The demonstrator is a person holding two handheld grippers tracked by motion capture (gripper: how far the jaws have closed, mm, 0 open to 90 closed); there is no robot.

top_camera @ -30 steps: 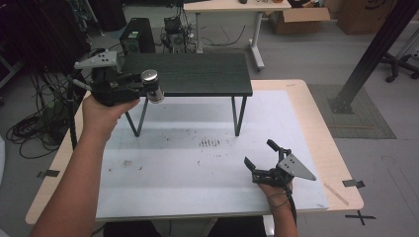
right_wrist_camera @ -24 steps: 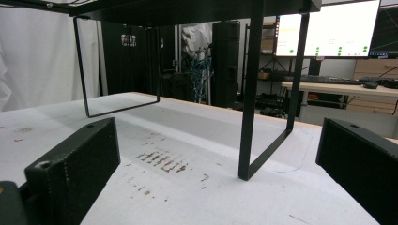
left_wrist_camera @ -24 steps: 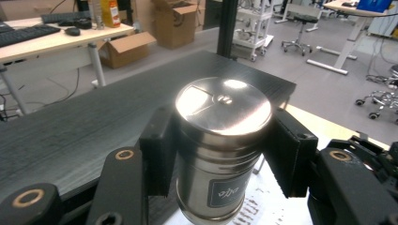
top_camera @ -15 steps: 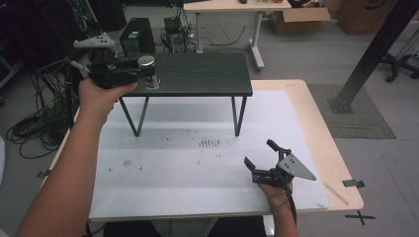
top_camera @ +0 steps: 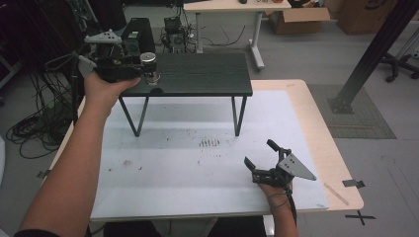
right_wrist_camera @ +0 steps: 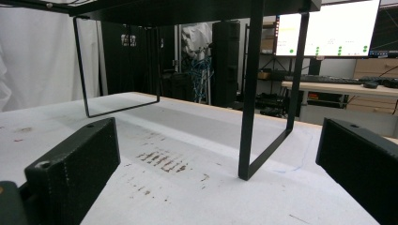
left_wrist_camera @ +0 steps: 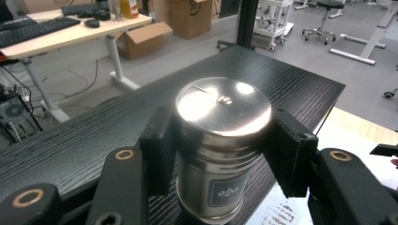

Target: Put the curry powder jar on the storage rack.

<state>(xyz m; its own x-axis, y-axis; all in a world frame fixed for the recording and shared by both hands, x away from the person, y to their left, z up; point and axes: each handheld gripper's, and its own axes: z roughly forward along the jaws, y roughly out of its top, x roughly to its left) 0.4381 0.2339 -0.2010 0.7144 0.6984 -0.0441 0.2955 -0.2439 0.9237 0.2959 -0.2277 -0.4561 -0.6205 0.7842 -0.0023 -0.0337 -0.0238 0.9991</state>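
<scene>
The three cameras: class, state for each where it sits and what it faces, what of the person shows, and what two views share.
High view: above the person's side, looking forward and down on the white table; both forearms, left tool, right tool.
Left gripper view: on the left tool, looking along its jaws, shut on the steel canister over the black shelf.
Right gripper view: low on the table, facing the shelf's legs; jaws apart.
All three share the black shelf.

Grey floor [top_camera: 306, 54]; light desk [top_camera: 232, 5] behind, cardboard box [top_camera: 301, 19] under it; cables [top_camera: 29, 133] left; lit monitor [right_wrist_camera: 328, 28].
</scene>
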